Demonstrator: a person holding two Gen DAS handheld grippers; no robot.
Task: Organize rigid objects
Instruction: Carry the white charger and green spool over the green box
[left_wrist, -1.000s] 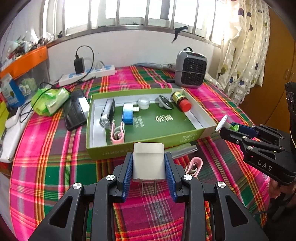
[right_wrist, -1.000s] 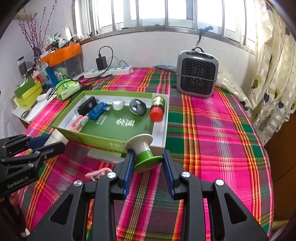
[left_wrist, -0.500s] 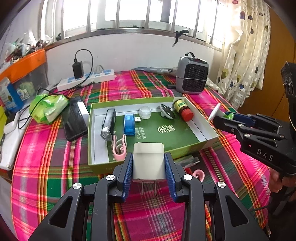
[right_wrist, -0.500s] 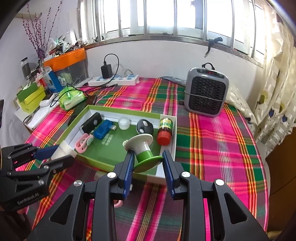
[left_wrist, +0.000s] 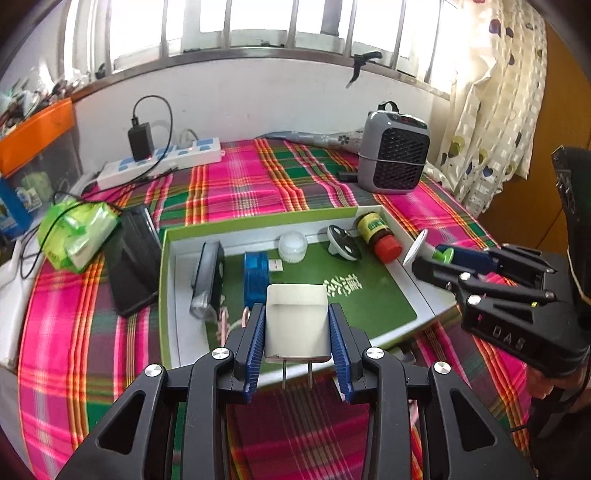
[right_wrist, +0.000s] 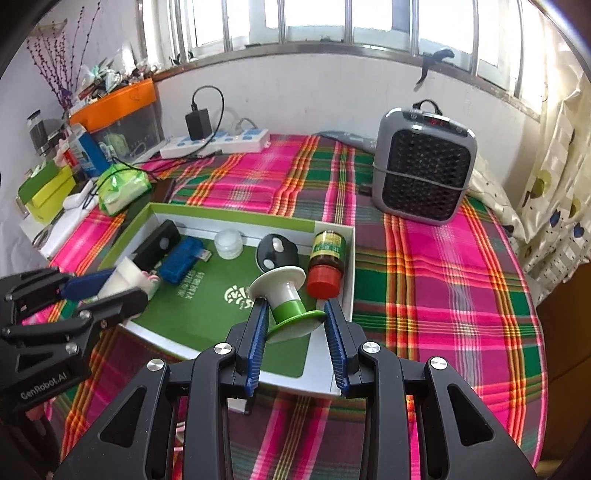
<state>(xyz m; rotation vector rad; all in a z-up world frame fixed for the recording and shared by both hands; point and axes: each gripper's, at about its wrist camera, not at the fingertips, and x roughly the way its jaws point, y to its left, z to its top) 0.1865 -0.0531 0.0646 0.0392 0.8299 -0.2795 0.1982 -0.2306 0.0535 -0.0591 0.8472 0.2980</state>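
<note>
My left gripper (left_wrist: 297, 328) is shut on a white plug charger (left_wrist: 296, 321), prongs toward the camera, held over the near edge of the green box (left_wrist: 258, 221). My right gripper (right_wrist: 295, 321) is shut on a white and green spool (right_wrist: 288, 299), hovering over the box's (right_wrist: 236, 218) near right corner. Inside the box lie a black device (left_wrist: 207, 280), a blue USB stick (left_wrist: 256, 273), a white round jar (left_wrist: 293, 246), a black and white disc (left_wrist: 343, 245), a red-capped bottle (left_wrist: 378, 236) and a pink clip (left_wrist: 221, 321).
A grey heater (right_wrist: 424, 177) stands at the back right. A power strip (left_wrist: 162, 166) with a black adapter lies by the wall. A green packet (left_wrist: 77, 229) and a black phone (left_wrist: 135, 262) lie left of the box. Cluttered bins line the left edge.
Both grippers have moved forward with their loads, from in front of the box to over its near edge. The box's contents have not moved.
</note>
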